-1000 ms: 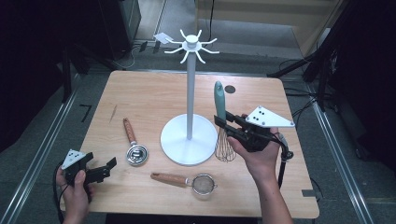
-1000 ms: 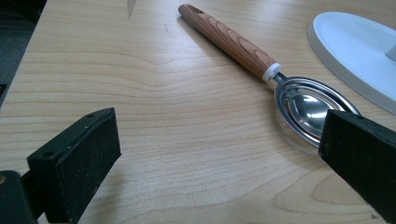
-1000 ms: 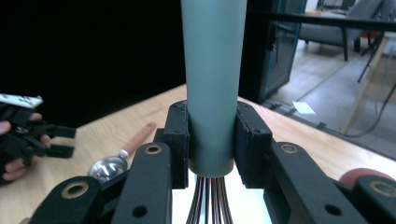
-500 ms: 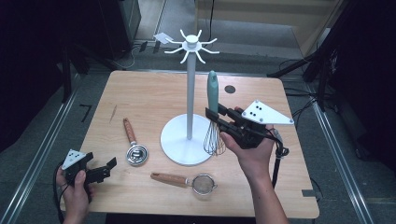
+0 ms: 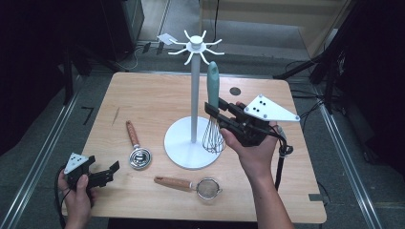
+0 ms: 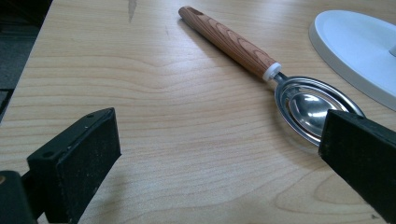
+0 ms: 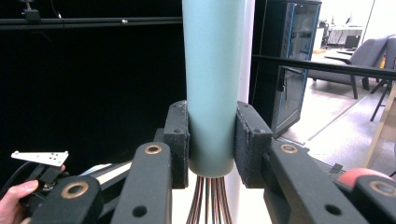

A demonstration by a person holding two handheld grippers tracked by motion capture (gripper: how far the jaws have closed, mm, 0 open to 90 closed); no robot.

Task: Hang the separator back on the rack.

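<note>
Lifted and carried closer to the stand point(image 5: 193, 100), the whisk point(image 5: 212, 109) is clamped upright by the right hand-held gripper point(image 5: 220, 113); hooks probably lie above-left. The left hand-held gripper point(image 5: 102, 175) is held wide open, empty.

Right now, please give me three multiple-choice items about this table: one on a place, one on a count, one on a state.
1. Where is the whisk?
A. flat on the table
B. held upright beside the stand's pole
C. hanging on a top hook

2. How many wooden-handled utensils lie on the table?
A. two
B. four
C. none

3. How are the left tongs?
A. shut on the strainer
B. shut on nothing
C. open, holding nothing

Answers:
1 B: the right tongs clamp its pale green handle next to the white stand.
2 A: a spoon and a strainer.
3 C: bare table shows between the jaws.
</note>
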